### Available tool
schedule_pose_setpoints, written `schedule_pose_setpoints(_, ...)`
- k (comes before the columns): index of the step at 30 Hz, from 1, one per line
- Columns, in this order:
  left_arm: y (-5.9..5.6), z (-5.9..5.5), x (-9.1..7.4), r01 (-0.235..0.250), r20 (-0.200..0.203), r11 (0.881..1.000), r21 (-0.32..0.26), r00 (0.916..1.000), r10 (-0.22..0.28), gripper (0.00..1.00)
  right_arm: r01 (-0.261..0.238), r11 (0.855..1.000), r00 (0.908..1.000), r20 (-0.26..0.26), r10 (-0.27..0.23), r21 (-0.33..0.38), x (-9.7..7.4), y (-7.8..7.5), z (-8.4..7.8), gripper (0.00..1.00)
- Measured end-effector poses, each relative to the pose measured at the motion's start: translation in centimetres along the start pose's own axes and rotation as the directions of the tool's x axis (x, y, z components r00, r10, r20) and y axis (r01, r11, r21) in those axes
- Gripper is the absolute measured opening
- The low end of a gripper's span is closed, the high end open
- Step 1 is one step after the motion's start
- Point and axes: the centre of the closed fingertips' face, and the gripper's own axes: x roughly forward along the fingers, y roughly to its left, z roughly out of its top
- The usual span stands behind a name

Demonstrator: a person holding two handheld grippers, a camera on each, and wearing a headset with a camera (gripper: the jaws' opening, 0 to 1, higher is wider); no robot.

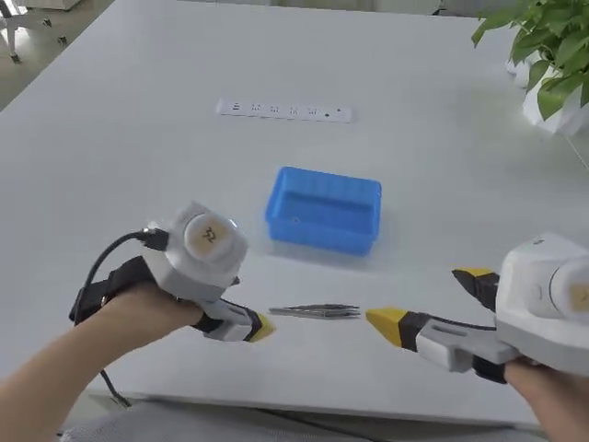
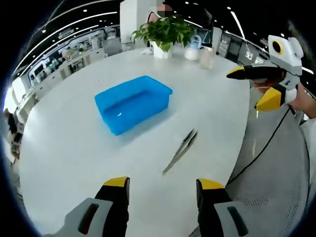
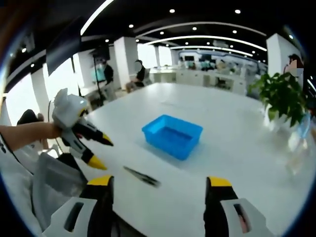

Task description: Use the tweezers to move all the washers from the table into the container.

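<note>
A pair of metal tweezers (image 1: 315, 312) lies flat on the white table (image 1: 138, 157), near its front edge. Behind the tweezers stands the blue container (image 1: 324, 210), an open rectangular tray with a small pale speck (image 1: 294, 219) on its floor. My left gripper (image 1: 253, 322) is open just left of the tweezers' tip. In the left gripper view, the tweezers (image 2: 180, 150) lie a little ahead of the parted jaws. My right gripper (image 1: 430, 296) is open to the right of the tweezers, holding nothing. In the right gripper view, the tweezers (image 3: 141, 176) lie ahead and left, and the container (image 3: 173, 136) lies beyond.
A white power strip (image 1: 283, 111) lies far back on the table. A potted plant (image 1: 543, 46) stands at the far right corner, with bottles (image 2: 200, 52) beside it. A black cable (image 1: 115, 253) hangs from the left gripper. People stand in the distance (image 3: 140, 71).
</note>
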Motion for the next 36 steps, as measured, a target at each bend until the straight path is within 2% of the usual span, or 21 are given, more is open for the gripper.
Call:
schedule_pose_setpoints(3, 0.3, 1.2, -2.2, -0.052, 0.071, 0.998, -0.034, 0.996, 0.054, 0.69, 0.0, 1.0, 0.9999, 0.017, 0.0, 0.007, -0.3, -0.1, 0.4, 0.74)
schedule_pose_setpoints(7, 0.6, 1.6, -4.4, -0.112, 0.111, 0.99, -0.08, 0.9865, 0.12, 0.81, -0.005, 1.0, 0.9993, 0.037, 0.004, 0.026, -0.6, -0.1, 0.8, 0.74)
schedule_pose_setpoints(8, 0.8, 1.8, -5.1, -0.138, 0.134, 0.985, -0.103, 0.9795, 0.151, 0.85, -0.004, 1.0, 0.9991, 0.043, 0.003, 0.031, -0.6, -0.1, 0.9, 0.75)
schedule_pose_setpoints(11, 1.4, 1.8, -6.4, -0.198, 0.162, 0.967, -0.163, 0.961, 0.224, 0.94, 0.002, 0.999, 0.9989, 0.047, -0.003, 0.032, -0.7, -0.1, 0.9, 0.76)
schedule_pose_setpoints(13, 1.3, 1.9, -7.0, -0.197, 0.185, 0.963, -0.182, 0.9552, 0.231, 0.99, 0.008, 1.0, 0.999, 0.044, -0.009, 0.029, -0.6, -0.2, 0.8, 0.78)
schedule_pose_setpoints(15, 1.5, 1.8, -7.7, -0.2, 0.216, 0.955, -0.22, 0.9447, 0.247, 0.99, 0.017, 0.999, 0.9991, 0.037, -0.018, 0.029, -0.6, -0.4, 0.7, 0.8)
schedule_pose_setpoints(17, 1.6, 1.3, -8.4, -0.212, 0.213, 0.951, -0.226, 0.9416, 0.261, 0.99, 0.019, 0.999, 0.9991, 0.036, -0.02, 0.03, -0.6, -0.4, 0.7, 0.82)
schedule_pose_setpoints(20, 1.7, 1.4, -9.2, -0.22, 0.236, 0.945, -0.24, 0.9313, 0.277, 0.99, 0.028, 0.999, 0.9988, 0.04, -0.03, 0.029, -0.6, -0.4, 0.8, 0.86)
schedule_pose_setpoints(24, 1.8, 1.3, -9.9, -0.259, 0.24, 0.938, -0.231, 0.9189, 0.313, 0.99, 0.042, 0.998, 0.9982, 0.042, -0.043, 0.035, -0.6, -0.3, 0.8, 0.91)
schedule_pose_setpoints(27, 1.8, 1.8, -10.6, -0.266, 0.275, 0.932, -0.246, 0.9031, 0.33, 0.99, 0.053, 0.998, 0.9976, 0.043, -0.054, 0.039, -0.7, -0.4, 0.6, 0.94)
schedule_pose_setpoints(30, 1.7, 1.7, -10.9, -0.265, 0.275, 0.93, -0.253, 0.9022, 0.332, 0.99, 0.055, 0.997, 0.9975, 0.043, -0.057, 0.052, -0.7, -0.4, 0.5, 0.96)
schedule_pose_setpoints(33, 1.8, 1.6, -11.5, -0.282, 0.287, 0.926, -0.252, 0.8917, 0.35, 0.99, 0.062, 0.996, 0.9967, 0.049, -0.065, 0.06, -0.9, -0.4, 0.4, 0.97)
schedule_pose_setpoints(36, 2.0, 1.4, -12.0, -0.288, 0.288, 0.921, -0.262, 0.8879, 0.359, 0.99, 0.067, 0.996, 0.9964, 0.048, -0.07, 0.062, -1.1, -0.5, 0.3, 0.98)
